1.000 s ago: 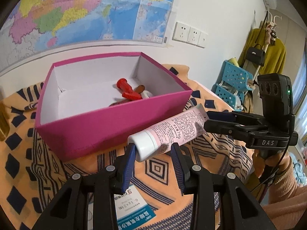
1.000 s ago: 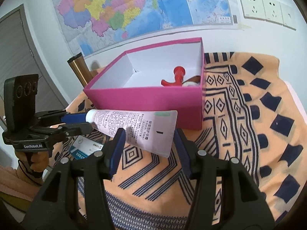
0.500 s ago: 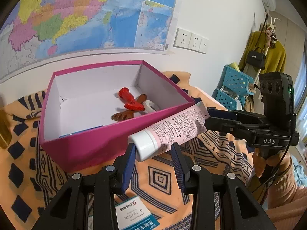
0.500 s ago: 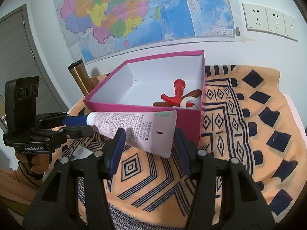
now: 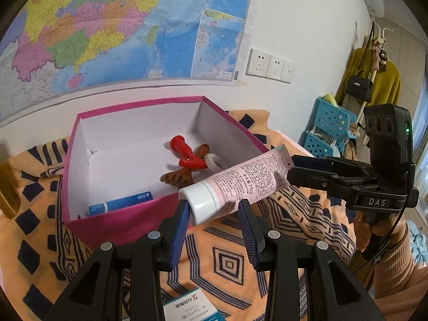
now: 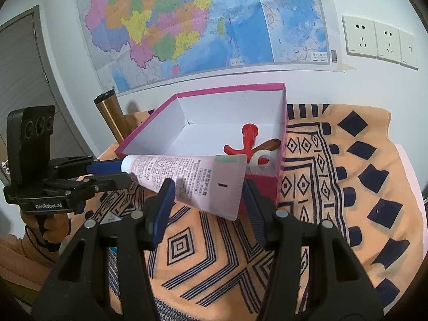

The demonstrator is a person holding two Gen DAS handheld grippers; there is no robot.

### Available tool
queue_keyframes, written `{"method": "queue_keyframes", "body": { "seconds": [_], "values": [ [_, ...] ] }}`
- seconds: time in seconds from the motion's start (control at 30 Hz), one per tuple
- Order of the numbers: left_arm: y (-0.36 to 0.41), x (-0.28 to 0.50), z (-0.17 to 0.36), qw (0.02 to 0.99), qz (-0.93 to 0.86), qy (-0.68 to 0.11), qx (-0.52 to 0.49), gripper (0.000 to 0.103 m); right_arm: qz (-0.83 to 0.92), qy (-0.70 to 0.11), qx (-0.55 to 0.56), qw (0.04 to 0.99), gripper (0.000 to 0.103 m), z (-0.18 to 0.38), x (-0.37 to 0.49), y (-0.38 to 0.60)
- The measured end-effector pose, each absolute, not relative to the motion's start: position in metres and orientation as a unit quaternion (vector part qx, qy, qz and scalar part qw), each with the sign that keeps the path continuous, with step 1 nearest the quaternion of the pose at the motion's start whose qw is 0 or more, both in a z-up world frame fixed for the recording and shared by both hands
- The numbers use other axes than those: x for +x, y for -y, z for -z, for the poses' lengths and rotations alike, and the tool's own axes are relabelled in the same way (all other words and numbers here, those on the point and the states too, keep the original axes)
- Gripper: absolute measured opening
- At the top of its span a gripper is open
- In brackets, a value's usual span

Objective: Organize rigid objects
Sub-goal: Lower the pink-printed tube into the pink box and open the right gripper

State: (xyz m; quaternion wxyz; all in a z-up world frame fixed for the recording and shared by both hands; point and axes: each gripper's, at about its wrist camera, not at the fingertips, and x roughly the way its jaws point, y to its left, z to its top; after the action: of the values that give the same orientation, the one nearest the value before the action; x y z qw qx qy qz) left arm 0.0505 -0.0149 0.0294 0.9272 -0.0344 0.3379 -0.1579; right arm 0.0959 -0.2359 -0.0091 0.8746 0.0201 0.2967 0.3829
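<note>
A pink tube (image 5: pixel 240 179) with a white cap hangs level in the air, held at both ends. My left gripper (image 5: pixel 214 208) is shut on its cap end. My right gripper (image 6: pixel 208 190) is shut across its flat crimped end. The tube (image 6: pixel 187 171) hovers over the near wall of the open magenta box (image 5: pixel 133 214). Inside the box lie a red plastic piece (image 5: pixel 187 155), a brown hand-shaped scratcher (image 5: pixel 178 178), a white tape roll (image 5: pixel 214 160) and a blue packet (image 5: pixel 120 203). The right gripper (image 5: pixel 291 165) and the left gripper (image 6: pixel 125 172) also show in each other's views.
The box (image 6: pixel 230 89) sits on an orange patterned cloth (image 6: pixel 347 187) against a wall with a map. A gold cylinder (image 6: pixel 111 115) stands beside the box. A white-and-blue carton (image 5: pixel 187 307) lies on the cloth under my left gripper. A blue plastic rack (image 5: pixel 329 125) stands off to the right.
Both grippers with the tube have come up a little and toward the box, so more of the box's floor shows. Both grips are unchanged.
</note>
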Motion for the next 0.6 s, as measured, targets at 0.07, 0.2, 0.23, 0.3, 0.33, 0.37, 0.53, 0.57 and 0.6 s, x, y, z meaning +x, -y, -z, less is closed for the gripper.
{"method": "queue_keyframes", "body": {
  "seconds": [0.07,0.2,0.23,0.3,0.33,0.37,0.53,0.57,0.6],
  "values": [
    [0.014,0.052,-0.030,0.928,0.157,-0.337,-0.034,0.037,-0.383,-0.296,0.020,0.875,0.055,0.009,0.097,0.236],
    [0.014,0.054,-0.031,0.928,0.155,-0.336,-0.033,0.037,-0.383,-0.296,0.019,0.875,0.055,0.009,0.098,0.235],
    [0.014,0.055,-0.032,0.929,0.155,-0.336,-0.033,0.037,-0.383,-0.296,0.019,0.875,0.055,0.009,0.099,0.235],
    [0.014,0.056,-0.032,0.929,0.153,-0.335,-0.033,0.037,-0.384,-0.295,0.020,0.875,0.055,0.009,0.100,0.234],
    [0.014,0.057,-0.033,0.929,0.153,-0.335,-0.033,0.037,-0.384,-0.295,0.020,0.875,0.055,0.009,0.101,0.234],
    [0.013,0.058,-0.033,0.929,0.153,-0.335,-0.034,0.037,-0.384,-0.295,0.020,0.875,0.055,0.008,0.102,0.234],
    [0.013,0.062,-0.034,0.929,0.152,-0.335,-0.035,0.037,-0.382,-0.293,0.020,0.876,0.055,0.007,0.106,0.233],
    [0.013,0.064,-0.034,0.929,0.152,-0.335,-0.035,0.037,-0.382,-0.293,0.020,0.876,0.055,0.006,0.107,0.233],
    [0.013,0.065,-0.034,0.929,0.151,-0.335,-0.035,0.037,-0.382,-0.293,0.021,0.876,0.055,0.006,0.108,0.233]
  ]
}}
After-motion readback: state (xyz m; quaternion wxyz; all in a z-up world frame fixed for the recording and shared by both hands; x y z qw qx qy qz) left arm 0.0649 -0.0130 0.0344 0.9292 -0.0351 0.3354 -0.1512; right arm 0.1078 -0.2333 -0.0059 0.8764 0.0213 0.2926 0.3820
